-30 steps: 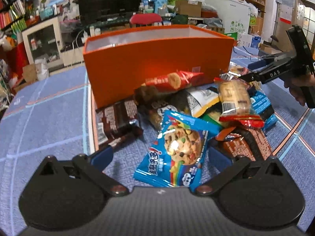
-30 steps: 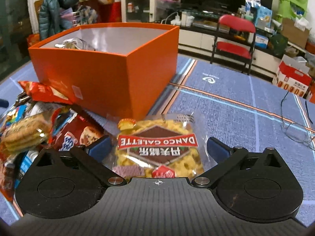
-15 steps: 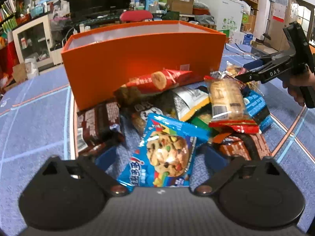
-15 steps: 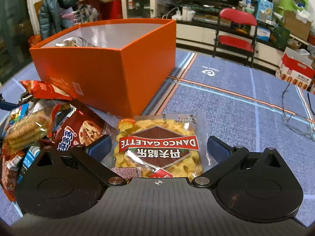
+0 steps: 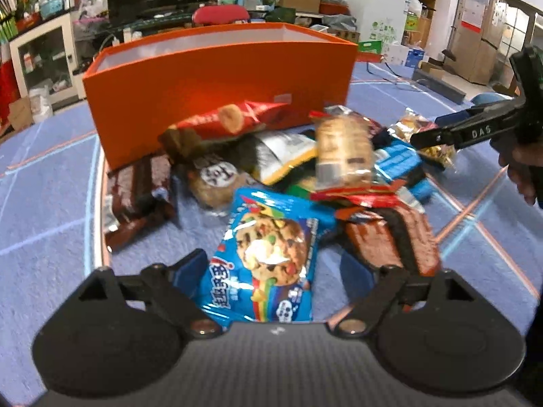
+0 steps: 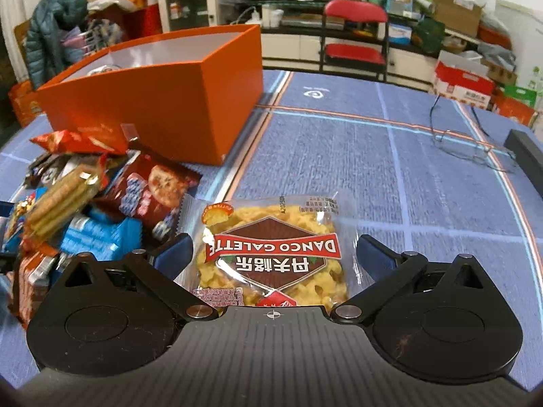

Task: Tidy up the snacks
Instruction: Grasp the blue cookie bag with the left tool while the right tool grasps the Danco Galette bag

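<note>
left gripper point(image 5: 271, 268): jaws have just been narrowing around a glossy blue cookie packet point(image 5: 268, 257), pads not yet pressing. right gripper point(image 6: 273, 247): jaws released astride a crinkled clear galette packet point(image 6: 271, 254). rigid orange box point(image 6: 163, 101) behind the heaped snacks point(image 5: 288, 169); the counter point(image 6: 407, 176), blue woven cloth, lies bare toward its right edge.

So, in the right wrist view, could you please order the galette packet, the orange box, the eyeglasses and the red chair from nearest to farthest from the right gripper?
1. Galette packet: between the right gripper's open jaws.
2. Orange box, ahead to the left, and eyeglasses, ahead to the right: too close to call.
3. Red chair: beyond the table, centre back.
</note>
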Motion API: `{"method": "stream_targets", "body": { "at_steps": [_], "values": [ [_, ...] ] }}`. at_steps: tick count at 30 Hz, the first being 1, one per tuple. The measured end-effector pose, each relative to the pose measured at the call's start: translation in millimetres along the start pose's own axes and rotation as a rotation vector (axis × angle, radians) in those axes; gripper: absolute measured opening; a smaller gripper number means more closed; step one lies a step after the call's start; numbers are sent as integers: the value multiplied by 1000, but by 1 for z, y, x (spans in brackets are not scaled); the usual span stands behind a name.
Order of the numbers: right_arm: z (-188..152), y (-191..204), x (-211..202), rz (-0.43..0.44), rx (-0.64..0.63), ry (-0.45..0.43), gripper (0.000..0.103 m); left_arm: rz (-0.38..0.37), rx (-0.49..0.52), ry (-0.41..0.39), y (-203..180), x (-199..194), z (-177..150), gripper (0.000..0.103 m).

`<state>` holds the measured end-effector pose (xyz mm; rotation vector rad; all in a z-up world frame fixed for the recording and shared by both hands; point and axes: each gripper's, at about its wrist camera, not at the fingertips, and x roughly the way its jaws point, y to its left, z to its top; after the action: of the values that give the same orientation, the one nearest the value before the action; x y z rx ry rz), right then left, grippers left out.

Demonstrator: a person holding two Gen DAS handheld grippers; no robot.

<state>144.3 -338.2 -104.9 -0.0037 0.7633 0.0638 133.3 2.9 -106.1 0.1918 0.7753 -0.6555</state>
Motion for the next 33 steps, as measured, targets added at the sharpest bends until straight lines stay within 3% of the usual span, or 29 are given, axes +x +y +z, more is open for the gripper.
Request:
{"method": "stream_targets", "body": {
  "at_steps": [3,5,8,14,24,30,33],
  "values": [
    [-5,5,-8,-17,0,-13,95,25,-27,5,0,-6,-1,86],
    [-6,7,-12,-31,-9,-32,95,70,-49,-21,3,-10,1,94],
    [-6,5,-12,-34,-5,-39,95,103,-76,-58,8,-14,5,95],
    [-7,0,-5,-7,11,-28,95,129,14,-60,3,-8,8,96],
    [-5,1,6,12,-11,-50,95,88,41,-20,-3,5,5,96],
    [-7,-3,8,28,14,-47,95,79,0,-19,1,17,7,96],
    [-7,-2,8,16,12,-38,95,79,-13,-21,2,16,8,88]
  ]
}}
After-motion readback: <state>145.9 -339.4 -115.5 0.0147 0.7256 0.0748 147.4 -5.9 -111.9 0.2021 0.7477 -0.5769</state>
